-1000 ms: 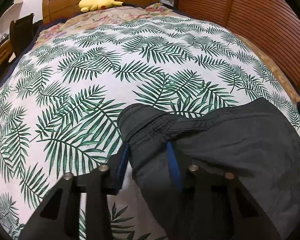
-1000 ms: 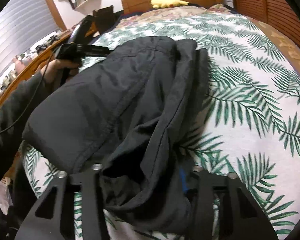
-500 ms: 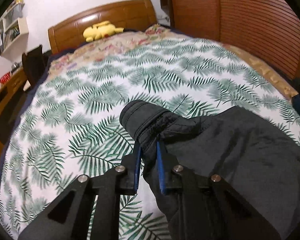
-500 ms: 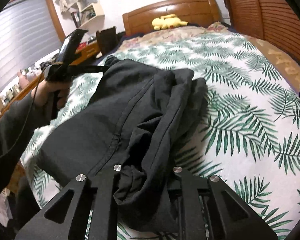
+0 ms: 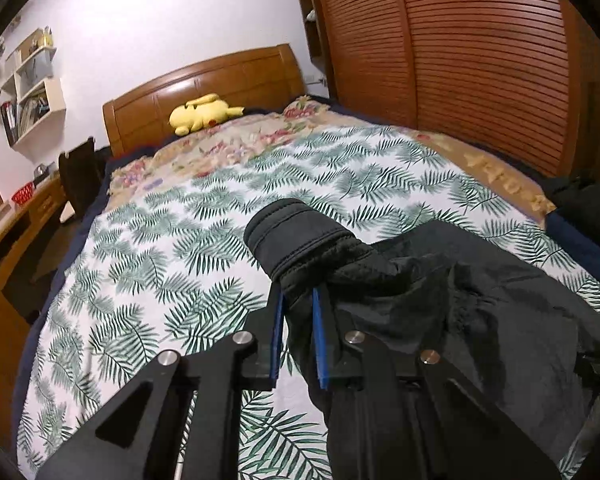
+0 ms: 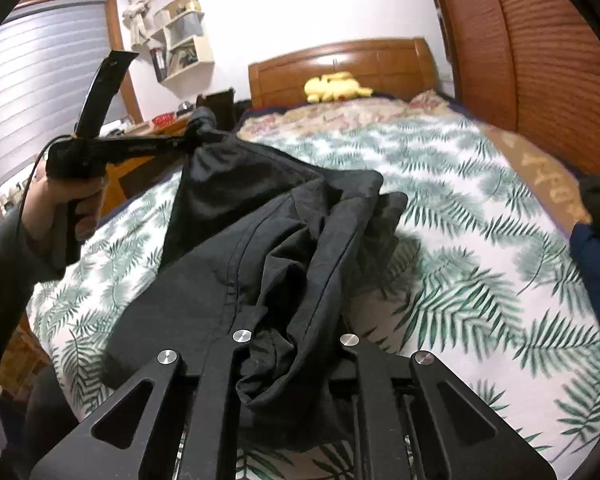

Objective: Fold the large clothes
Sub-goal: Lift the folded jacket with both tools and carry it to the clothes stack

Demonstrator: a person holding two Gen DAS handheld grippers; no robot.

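We see the left gripper (image 5: 298, 320) tilted down over the bed (image 5: 148, 264), its blue pads (image 5: 318, 344) pinched on a cuff-like end of the black garment (image 5: 480, 320), which stands up past the tips. From the right wrist view the left hand (image 6: 66, 204) grasps that tool's handle, raised at the bed's left side, a dark sleeve (image 6: 4, 264) behind it. The right gripper (image 6: 292, 344) also points down, clamped on a bunched fold of the garment. Compared with a second ago, both sets of jaws have drawn in from wide to tight, both tools sit higher, and the cloth now hangs lifted between them instead of lying flat. The right gripper's pads are buried in fabric, so we judge its grip from the bunching. The garment's lower part is cut off by both frames, and the bed is motion-blurred in the right view
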